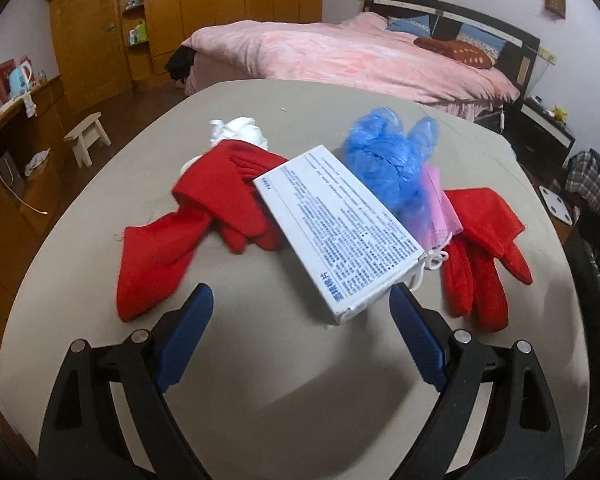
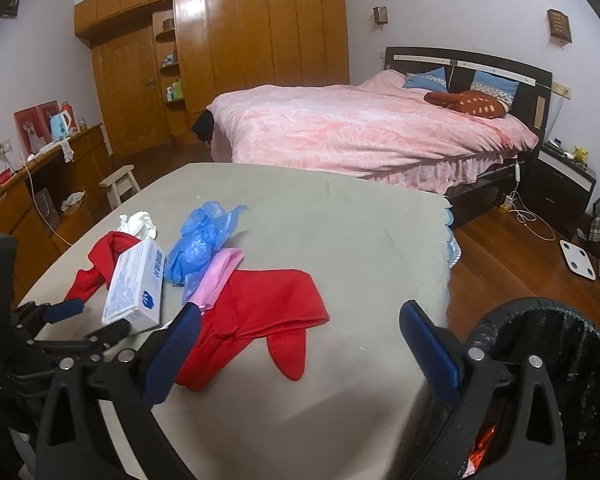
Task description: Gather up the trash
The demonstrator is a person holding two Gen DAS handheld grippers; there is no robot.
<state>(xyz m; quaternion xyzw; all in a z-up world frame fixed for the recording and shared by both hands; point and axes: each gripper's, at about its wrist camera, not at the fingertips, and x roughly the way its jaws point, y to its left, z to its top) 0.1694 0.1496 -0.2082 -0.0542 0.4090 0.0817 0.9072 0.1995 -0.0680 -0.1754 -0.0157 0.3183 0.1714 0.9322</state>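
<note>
Reaching with jaws wide, the left hand-held gripper [image 1: 302, 300] nears the white box [image 1: 340, 224] on the surface [image 1: 292, 360]; next, closing on it, then carrying it to the bin [image 2: 548, 344].

Left gripper [image 1: 300, 300] jaws wide, empty — white box [image 1: 338, 226] corner between fingertips, lying across red gloves [image 1: 204, 216].

A grey-beige cloth covers the worktop [image 1: 300, 360]. On it lie two red gloves [image 1: 480, 248] [image 1: 204, 216], a white printed box [image 1: 340, 228] leaning on one glove, a crumpled blue plastic bag [image 1: 388, 156], a pink bag [image 1: 440, 208], and what looks like white tissue [image 1: 240, 130].
</note>
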